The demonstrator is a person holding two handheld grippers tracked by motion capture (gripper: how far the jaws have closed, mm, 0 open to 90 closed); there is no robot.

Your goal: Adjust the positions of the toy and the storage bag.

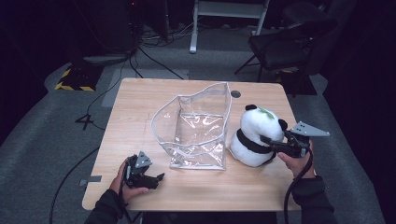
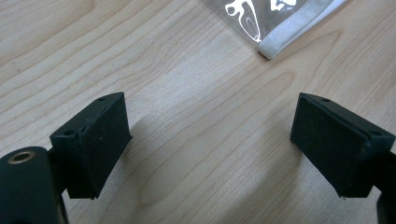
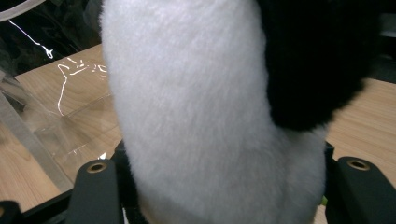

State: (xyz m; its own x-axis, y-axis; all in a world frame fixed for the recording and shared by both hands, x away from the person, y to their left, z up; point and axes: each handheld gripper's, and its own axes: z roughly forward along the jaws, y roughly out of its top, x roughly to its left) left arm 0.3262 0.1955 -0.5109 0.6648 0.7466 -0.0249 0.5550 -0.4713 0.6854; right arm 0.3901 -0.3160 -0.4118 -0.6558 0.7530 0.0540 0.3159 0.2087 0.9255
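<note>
A black-and-white panda plush (image 1: 256, 135) sits upright on the wooden table (image 1: 140, 98), right of a clear plastic bag (image 1: 198, 126) with white trim that stands open. My right gripper (image 1: 268, 140) reaches in from the right and is shut on the panda's side. In the right gripper view the white fur (image 3: 210, 107) bulges between the two jaws. My left gripper (image 1: 156, 179) rests near the front left of the table, apart from the bag. Its jaws stand wide open over bare wood (image 2: 210, 144), with the bag's trimmed corner (image 2: 280, 28) just ahead.
A round cable hole (image 1: 236, 94) lies in the table behind the bag. Beyond the table are a dark chair (image 1: 285, 42), a white frame (image 1: 229, 14), floor cables and a yellow-black striped base (image 1: 74, 79).
</note>
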